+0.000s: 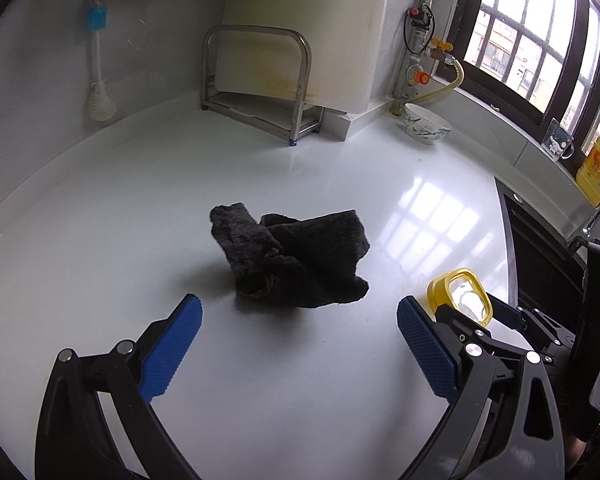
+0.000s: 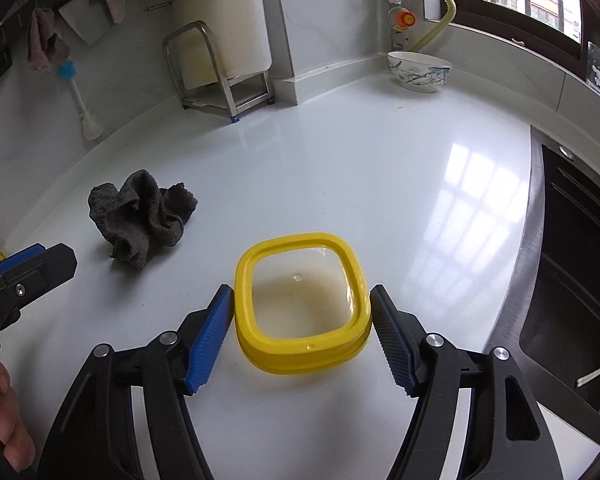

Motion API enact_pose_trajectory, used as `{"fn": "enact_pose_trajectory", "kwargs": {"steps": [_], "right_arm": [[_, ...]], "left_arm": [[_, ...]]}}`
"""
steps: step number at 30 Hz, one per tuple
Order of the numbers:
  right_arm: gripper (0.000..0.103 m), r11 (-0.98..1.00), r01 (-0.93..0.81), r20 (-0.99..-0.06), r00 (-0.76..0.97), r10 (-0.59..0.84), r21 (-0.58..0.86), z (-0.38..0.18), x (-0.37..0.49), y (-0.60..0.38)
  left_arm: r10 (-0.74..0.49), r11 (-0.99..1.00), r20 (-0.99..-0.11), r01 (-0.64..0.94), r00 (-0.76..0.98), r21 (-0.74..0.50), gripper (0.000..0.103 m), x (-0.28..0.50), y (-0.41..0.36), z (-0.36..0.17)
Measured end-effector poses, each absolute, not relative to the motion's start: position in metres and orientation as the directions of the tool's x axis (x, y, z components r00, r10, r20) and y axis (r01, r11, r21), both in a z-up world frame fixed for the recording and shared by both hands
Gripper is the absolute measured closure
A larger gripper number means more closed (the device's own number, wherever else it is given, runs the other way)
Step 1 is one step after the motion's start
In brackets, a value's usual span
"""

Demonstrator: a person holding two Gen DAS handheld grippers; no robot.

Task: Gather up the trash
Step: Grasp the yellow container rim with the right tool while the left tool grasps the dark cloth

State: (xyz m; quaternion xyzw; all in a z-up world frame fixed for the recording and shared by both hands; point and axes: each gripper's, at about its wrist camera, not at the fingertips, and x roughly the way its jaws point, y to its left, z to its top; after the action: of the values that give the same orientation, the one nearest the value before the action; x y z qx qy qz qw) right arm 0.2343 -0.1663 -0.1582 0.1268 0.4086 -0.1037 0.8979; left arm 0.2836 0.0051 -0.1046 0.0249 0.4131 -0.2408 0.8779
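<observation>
A yellow-rimmed square container (image 2: 300, 354) with a clear middle sits between the blue pads of my right gripper (image 2: 300, 292). Both pads press on its sides just above the white counter (image 2: 340, 160). In the left wrist view the same container (image 1: 436, 288) shows tilted at the tip of the right gripper (image 1: 500, 320). A crumpled dark grey cloth (image 1: 300, 256) lies on the counter just ahead of my left gripper (image 1: 300, 304), which is open with nothing between its fingers. The cloth (image 2: 144, 216) lies left of the container, with the left gripper (image 2: 40, 256) at the picture's left edge.
A patterned bowl (image 1: 426, 124) stands at the back right below the window. A metal rack (image 1: 256, 80) stands against the back wall, and a bottle brush (image 1: 98, 80) hangs to its left. A dark sink (image 2: 572, 260) bounds the counter on the right. A yellow bottle (image 1: 598, 172) stands on the sill.
</observation>
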Motion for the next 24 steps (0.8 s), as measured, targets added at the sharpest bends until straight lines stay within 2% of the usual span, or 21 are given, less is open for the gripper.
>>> {"fn": "enact_pose_trajectory", "kwargs": {"steps": [4, 12, 15, 16, 20, 22, 24], "right_arm": [[0.036, 0.931, 0.311, -0.759, 0.649, -0.062, 0.190, -0.158, 0.227, -0.174], [0.036, 0.927, 0.323, -0.755, 0.651, -0.072, 0.190, -0.158, 0.221, -0.175], [0.036, 0.927, 0.325, -0.757, 0.649, -0.073, 0.189, -0.159, 0.221, -0.175], [0.036, 0.926, 0.325, -0.758, 0.648, -0.073, 0.190, -0.159, 0.221, -0.175], [0.036, 0.925, 0.327, -0.757, 0.649, -0.072, 0.193, -0.157, 0.218, -0.174], [0.036, 0.925, 0.326, -0.756, 0.651, -0.071, 0.194, -0.156, 0.216, -0.173], [0.036, 0.926, 0.324, -0.753, 0.654, -0.070, 0.195, -0.154, 0.215, -0.172]], "left_arm": [[-0.386, 0.886, -0.741, 0.445, 0.549, -0.131, 0.007, 0.292, -0.012, -0.114], [-0.318, 0.920, -0.765, 0.377, 0.560, -0.106, 0.009, 0.317, -0.022, -0.137], [-0.316, 0.924, -0.769, 0.365, 0.556, -0.116, 0.022, 0.322, -0.024, -0.141], [-0.330, 0.919, -0.771, 0.371, 0.545, -0.131, 0.032, 0.323, -0.025, -0.142], [-0.349, 0.912, -0.767, 0.385, 0.538, -0.145, 0.054, 0.320, -0.028, -0.140], [-0.362, 0.908, -0.765, 0.386, 0.532, -0.161, 0.068, 0.319, -0.026, -0.138], [-0.374, 0.905, -0.764, 0.387, 0.526, -0.177, 0.076, 0.317, -0.023, -0.135]]}}
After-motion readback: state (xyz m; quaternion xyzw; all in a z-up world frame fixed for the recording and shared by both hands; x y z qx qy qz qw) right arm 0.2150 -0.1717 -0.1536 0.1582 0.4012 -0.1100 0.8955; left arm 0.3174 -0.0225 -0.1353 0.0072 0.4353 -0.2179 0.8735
